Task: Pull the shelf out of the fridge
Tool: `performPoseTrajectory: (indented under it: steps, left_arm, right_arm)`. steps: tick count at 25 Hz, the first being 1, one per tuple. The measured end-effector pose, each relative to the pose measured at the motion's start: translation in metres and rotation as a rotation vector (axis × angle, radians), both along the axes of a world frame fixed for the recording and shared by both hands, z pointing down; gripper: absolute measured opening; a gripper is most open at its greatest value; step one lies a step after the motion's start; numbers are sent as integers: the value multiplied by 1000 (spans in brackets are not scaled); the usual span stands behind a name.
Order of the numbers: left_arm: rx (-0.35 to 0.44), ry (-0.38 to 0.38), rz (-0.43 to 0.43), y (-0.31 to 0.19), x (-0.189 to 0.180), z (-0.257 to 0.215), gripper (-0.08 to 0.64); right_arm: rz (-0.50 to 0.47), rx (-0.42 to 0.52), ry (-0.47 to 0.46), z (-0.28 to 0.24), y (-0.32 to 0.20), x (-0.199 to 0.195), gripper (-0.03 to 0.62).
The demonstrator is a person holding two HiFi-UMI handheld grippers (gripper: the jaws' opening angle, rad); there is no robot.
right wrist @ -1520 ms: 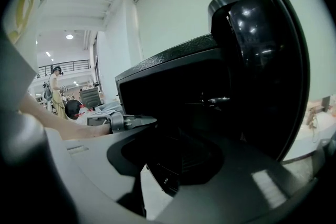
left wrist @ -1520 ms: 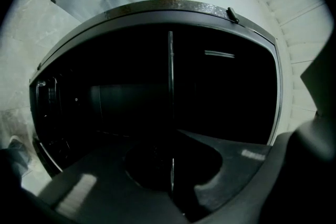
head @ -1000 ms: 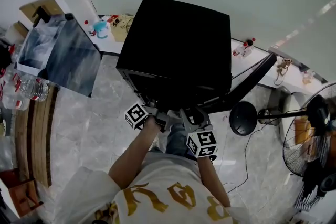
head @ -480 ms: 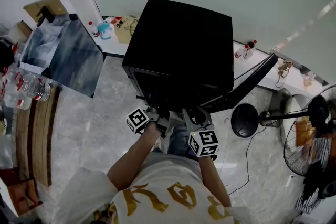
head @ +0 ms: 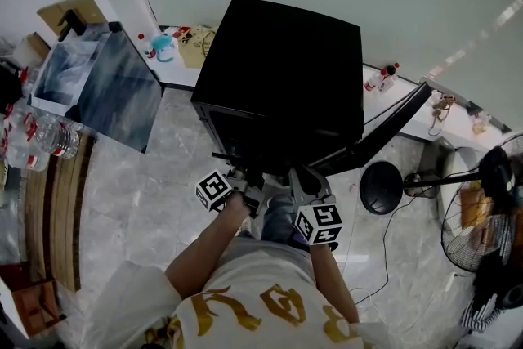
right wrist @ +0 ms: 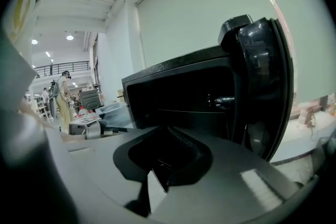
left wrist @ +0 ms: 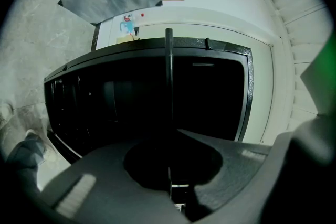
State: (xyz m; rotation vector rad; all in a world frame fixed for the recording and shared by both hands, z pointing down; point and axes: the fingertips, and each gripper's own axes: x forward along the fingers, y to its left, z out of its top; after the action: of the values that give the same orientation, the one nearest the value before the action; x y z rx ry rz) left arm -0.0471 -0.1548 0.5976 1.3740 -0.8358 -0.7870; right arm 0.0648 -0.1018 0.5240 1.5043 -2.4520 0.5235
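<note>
A black fridge [head: 286, 69] stands on the marble floor with its door [head: 384, 131] swung open to the right. In the head view both grippers sit at the dark front opening, the left gripper [head: 245, 180] beside the right gripper [head: 296, 176]. In the left gripper view the shelf [left wrist: 168, 86] shows edge-on as a thin dark bar running from the fridge [left wrist: 147, 92] into my left gripper [left wrist: 169, 186], which is shut on it. My right gripper [right wrist: 160, 176] is shut on a thin pale edge of the shelf [right wrist: 157, 189], before the open cavity [right wrist: 178, 102].
A standing fan [head: 482, 208] and its round black base [head: 380, 185] stand at the right, with a cable across the floor. A white counter with small bottles [head: 380, 78] runs behind the fridge. A grey panel [head: 106, 86] and water bottles [head: 49, 139] are at the left.
The head view shifted slightly a second ago. Both grippers stay at the fridge's front, shut on the shelf edge, with hardly any movement.
</note>
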Motion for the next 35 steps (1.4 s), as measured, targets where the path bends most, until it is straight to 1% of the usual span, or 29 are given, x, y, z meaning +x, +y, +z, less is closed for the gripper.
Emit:
performPoseTrajectory:
  steps: [7,10,14,23,27,30,35]
  left_arm:
    - [-5,2,-2,0,1,-1,15]
    - [-6,1,-2,0,0,0,17]
    - [-6,1,-3,-1,1,1,17]
    - [-16,3,-1,0,1,3,20]
    - [-7,15,3,-1,3,1,21]
    - [-15,2,5,0,2,4,21]
    - [-19,4,8,-1,1,4,21]
  right_arm:
    - [33,10,11,-2,-5,9,44]
    - [52,12,36,0,-5,14,25]
    - [68,10,45,1,-7,20,25]
    - [75,0,63,3,-8,21,23]
    - [75,-4,72,5,-8,22,23]
    - [75,-7,80,6,-9,21,23]
    - [81,-6,84,6,-10,22,23]
